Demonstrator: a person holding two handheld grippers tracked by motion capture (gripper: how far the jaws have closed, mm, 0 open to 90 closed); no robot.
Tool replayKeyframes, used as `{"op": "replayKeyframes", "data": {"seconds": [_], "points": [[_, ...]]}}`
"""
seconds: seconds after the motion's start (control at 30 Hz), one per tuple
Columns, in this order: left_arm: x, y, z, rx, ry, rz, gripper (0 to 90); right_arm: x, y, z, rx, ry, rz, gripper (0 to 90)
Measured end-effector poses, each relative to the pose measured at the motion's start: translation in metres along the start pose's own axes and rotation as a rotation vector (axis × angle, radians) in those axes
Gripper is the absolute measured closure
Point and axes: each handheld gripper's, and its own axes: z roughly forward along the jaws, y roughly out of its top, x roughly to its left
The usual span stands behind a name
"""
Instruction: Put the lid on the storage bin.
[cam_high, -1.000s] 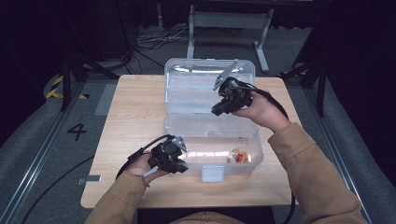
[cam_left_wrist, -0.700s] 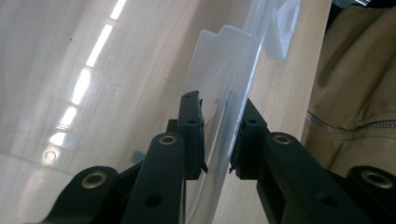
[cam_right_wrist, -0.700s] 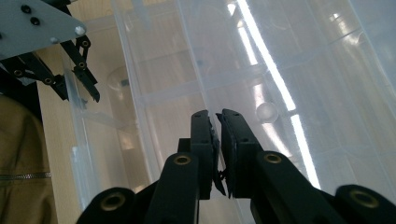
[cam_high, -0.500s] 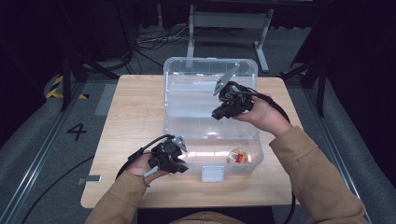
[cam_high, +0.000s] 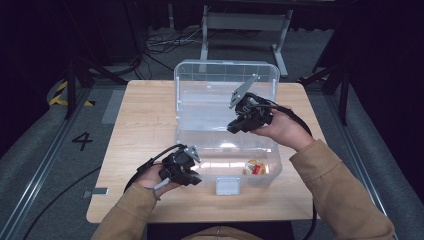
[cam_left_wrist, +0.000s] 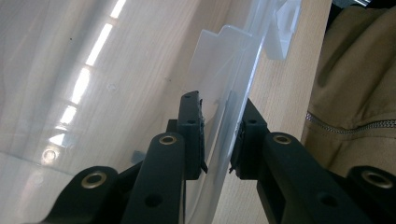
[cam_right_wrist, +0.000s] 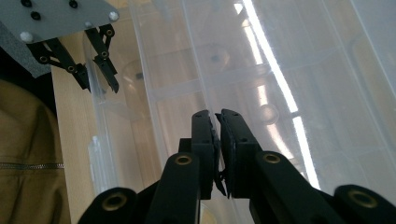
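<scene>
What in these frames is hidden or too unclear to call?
- High view: the small yellow-red item in the clear plastic bin is too small and blurred to identify.
- Right gripper view: whether the right gripper pinches the lid; the near-closed jaws hide the contact.
- Left gripper view: bin contents lie outside the frame.

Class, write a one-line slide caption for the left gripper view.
The left gripper straddles the clear box's wall, jaws slightly apart.

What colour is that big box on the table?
The box is clear, see-through plastic with no tint, best seen in the high view.
</scene>
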Motion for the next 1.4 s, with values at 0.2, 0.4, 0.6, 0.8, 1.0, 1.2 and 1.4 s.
{"op": "replayKeyframes", "data": {"seconds": [0.2, 0.4, 0.6, 0.8, 1.0, 1.2, 1.4], "points": [[0.000, 0.000, 0.000, 0.001, 0.001, 0.002, 76.9, 0.003, -0.002, 0.001, -0.014, 0.003, -0.014, 84.7], [0.000, 0.000, 0.000, 0.000, 0.002, 0.001, 76.9, 0.009, -0.005, 0.001, -0.014, -0.001, -0.025, 84.8], [0.000, 0.000, 0.000, 0.000, 0.002, 0.000, 76.9, 0.015, -0.007, 0.002, -0.013, 0.002, -0.039, 84.9], [0.000, 0.000, 0.000, 0.002, 0.002, 0.003, 76.9, 0.019, -0.009, 0.002, -0.005, 0.002, -0.038, 84.9], [0.000, 0.000, 0.000, 0.001, 0.001, 0.002, 76.9, 0.022, -0.012, 0.004, -0.014, 0.014, -0.052, 84.9], [0.000, 0.000, 0.000, 0.000, 0.003, 0.000, 76.9, 0.025, -0.013, 0.005, -0.008, 0.021, -0.057, 84.9], [0.000, 0.000, 0.000, -0.004, 0.002, -0.005, 76.9, 0.026, -0.014, 0.007, -0.018, 0.024, -0.064, 85.0]]}}
